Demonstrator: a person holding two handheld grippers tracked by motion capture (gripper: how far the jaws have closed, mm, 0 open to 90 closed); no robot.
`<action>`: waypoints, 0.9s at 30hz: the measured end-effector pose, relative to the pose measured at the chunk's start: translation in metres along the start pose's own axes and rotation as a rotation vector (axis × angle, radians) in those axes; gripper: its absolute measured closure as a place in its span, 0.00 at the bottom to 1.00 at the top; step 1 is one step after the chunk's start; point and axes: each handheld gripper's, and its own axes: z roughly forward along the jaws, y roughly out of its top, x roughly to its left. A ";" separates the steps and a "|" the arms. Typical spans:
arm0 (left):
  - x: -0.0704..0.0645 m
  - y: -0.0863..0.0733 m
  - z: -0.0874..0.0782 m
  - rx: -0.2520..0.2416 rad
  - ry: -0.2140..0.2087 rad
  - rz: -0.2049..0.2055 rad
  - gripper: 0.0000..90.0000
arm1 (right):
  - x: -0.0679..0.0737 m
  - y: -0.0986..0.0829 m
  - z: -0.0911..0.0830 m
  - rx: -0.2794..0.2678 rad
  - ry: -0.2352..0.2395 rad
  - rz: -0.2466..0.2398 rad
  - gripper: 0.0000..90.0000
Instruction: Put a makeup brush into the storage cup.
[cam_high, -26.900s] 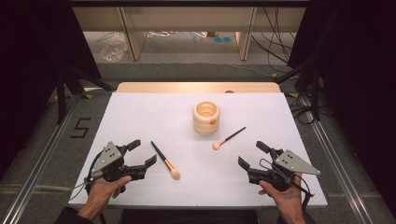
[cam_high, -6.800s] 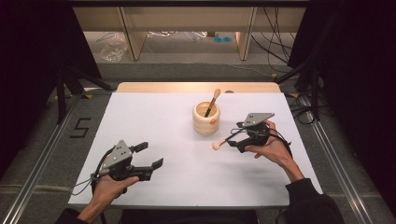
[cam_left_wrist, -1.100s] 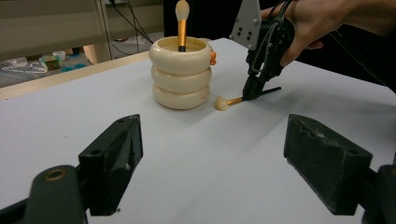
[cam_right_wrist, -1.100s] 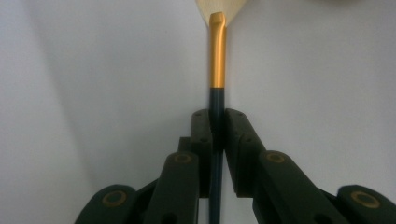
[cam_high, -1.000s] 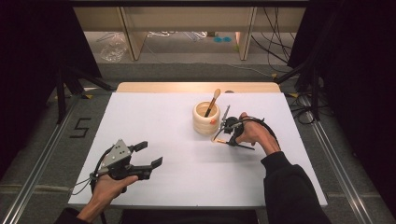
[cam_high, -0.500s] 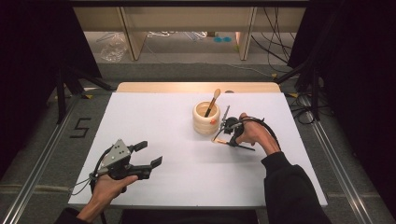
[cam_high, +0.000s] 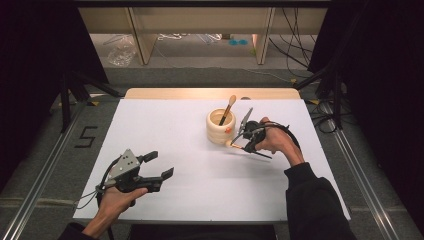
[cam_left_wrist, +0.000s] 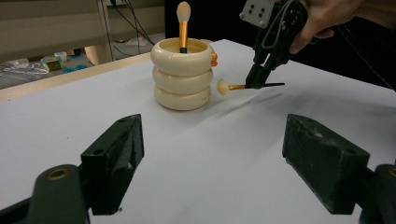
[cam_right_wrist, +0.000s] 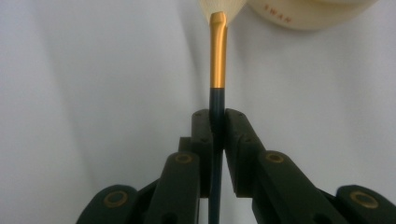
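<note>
A cream ringed cup (cam_high: 219, 131) (cam_left_wrist: 182, 79) stands right of the table's middle, and an orange-handled brush (cam_high: 228, 107) (cam_left_wrist: 183, 23) stands in it, head up. Just right of the cup, my right gripper (cam_high: 244, 144) (cam_left_wrist: 259, 82) (cam_right_wrist: 217, 122) is shut on the dark handle of a second brush (cam_high: 234, 145) (cam_left_wrist: 231, 87) (cam_right_wrist: 217, 60). That brush lies roughly level and low over the table, its pale head close to the cup's base. My left gripper (cam_high: 159, 165) (cam_left_wrist: 215, 158) rests open near the front left with nothing between its jaws.
A white sheet (cam_high: 165, 125) covers the table, with a wooden strip (cam_high: 210, 93) along the far edge. Metal rails (cam_high: 45, 165) run down both sides. Cables (cam_high: 320, 117) lie on the floor at the far right.
Early on both brushes lay on the table. One now stands in the cup. My right gripper has tilted down and shut on the other. Over the last second nothing visibly moves.
</note>
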 end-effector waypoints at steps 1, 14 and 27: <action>0.000 0.000 0.000 0.000 0.000 -0.003 0.23 | 0.001 0.000 -0.001 -0.012 -0.007 0.005 0.93; 0.001 0.000 -0.001 -0.002 0.004 -0.003 0.23 | 0.007 -0.003 -0.018 -0.104 0.020 -0.006 0.93; 0.001 0.000 -0.001 -0.003 0.007 -0.002 0.23 | 0.011 -0.010 -0.036 -0.256 0.041 0.014 0.93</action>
